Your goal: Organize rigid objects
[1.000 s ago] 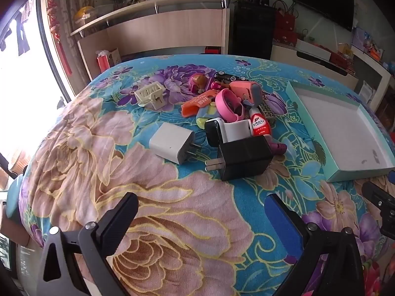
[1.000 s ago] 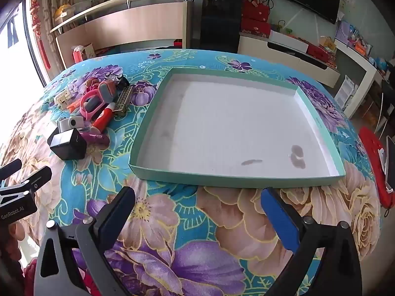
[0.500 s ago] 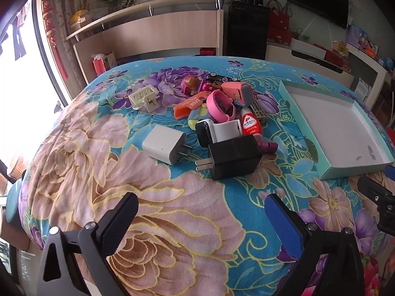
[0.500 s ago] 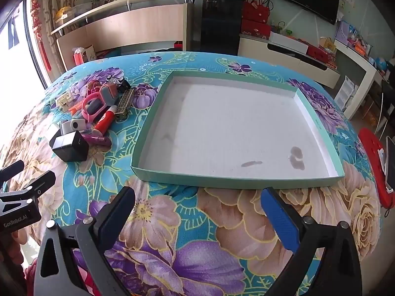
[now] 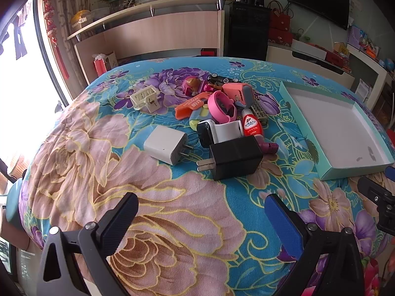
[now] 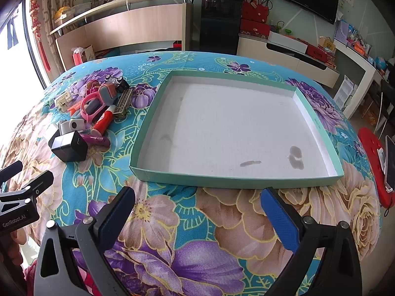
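Where clutter overlaps, white charger [image 5: 166, 147] half-hidden.

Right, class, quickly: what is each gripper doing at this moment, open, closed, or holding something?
Left gripper: jaws open, holding nothing.
Right gripper: jaws open, holding nothing.

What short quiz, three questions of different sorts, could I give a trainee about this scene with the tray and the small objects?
1. True or false: the green tray already holds a charger.
2. Multiple choice: which object lies nearest the left tongs? A) the black charger B) the cream plastic piece C) the toy car
3. Fill the gap: both the left tongs and the right tongs are ____ and hold nothing.

Key: 1. False, the tray holds no objects, only dark stains. 2. A. 3. open.
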Demonstrator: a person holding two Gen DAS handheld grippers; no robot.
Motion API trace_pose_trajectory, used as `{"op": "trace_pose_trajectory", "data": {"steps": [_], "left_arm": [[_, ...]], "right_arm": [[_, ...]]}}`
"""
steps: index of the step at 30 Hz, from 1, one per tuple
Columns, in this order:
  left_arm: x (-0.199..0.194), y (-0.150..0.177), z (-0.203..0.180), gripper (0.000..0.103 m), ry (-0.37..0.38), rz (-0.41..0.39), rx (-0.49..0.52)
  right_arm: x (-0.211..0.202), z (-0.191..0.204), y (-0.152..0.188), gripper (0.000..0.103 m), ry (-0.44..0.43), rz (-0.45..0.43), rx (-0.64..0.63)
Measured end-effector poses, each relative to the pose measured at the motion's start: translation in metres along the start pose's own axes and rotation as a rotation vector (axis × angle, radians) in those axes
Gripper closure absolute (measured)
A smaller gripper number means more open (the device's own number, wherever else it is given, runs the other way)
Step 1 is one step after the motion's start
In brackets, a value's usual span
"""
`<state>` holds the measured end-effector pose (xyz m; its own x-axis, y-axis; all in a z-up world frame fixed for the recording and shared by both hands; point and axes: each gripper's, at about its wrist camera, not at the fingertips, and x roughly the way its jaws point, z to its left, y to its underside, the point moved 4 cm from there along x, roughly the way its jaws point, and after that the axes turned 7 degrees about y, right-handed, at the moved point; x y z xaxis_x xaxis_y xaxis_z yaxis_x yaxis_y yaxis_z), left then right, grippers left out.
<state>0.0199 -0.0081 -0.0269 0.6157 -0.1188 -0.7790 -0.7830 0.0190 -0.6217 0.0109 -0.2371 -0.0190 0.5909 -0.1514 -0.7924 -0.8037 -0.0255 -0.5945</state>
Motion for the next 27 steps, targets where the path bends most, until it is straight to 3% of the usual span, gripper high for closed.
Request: {"op": "trace_pose_trajectory", "data": {"steps": [27], "left_arm": [[-0.0002,-0.0004,-0.0021,0.000,-0.001,0.002,0.006]], "right_arm": [[0.0003,-0.0015,-0.0002,0.001,0.002,0.002,0.005]]}}
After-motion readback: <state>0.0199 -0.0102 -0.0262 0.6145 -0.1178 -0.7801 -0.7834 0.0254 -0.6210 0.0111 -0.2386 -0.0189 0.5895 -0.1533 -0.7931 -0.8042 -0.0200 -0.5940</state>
